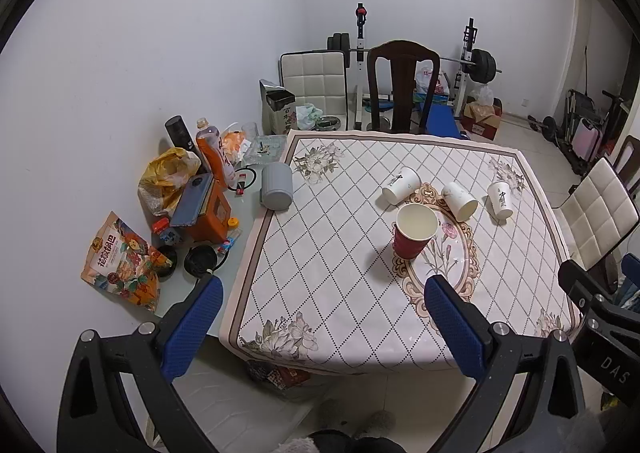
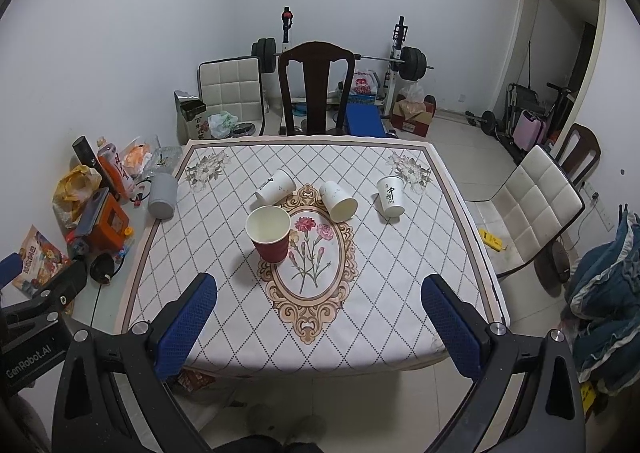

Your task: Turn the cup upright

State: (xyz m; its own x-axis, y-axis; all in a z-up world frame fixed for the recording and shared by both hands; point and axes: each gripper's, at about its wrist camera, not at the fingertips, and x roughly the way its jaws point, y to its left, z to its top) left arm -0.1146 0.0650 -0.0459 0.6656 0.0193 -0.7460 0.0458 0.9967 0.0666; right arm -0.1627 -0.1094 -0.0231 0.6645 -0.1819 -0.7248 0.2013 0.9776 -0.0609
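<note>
A: Right wrist view: red cup (image 2: 269,232) upright, just left of the oval (image 2: 310,265) on the table (image 2: 400,273), mouth open upward.

B: And beyond the oval?

A: Three white cups (image 2: 338,200) on their sides, along its far edge and off to the right.

B: Grippers?

A: Right gripper (image 2: 320,305) spread wide, holding nothing. Left gripper (image 1: 322,307) likewise apart, short of the red cup (image 1: 414,231).
</note>
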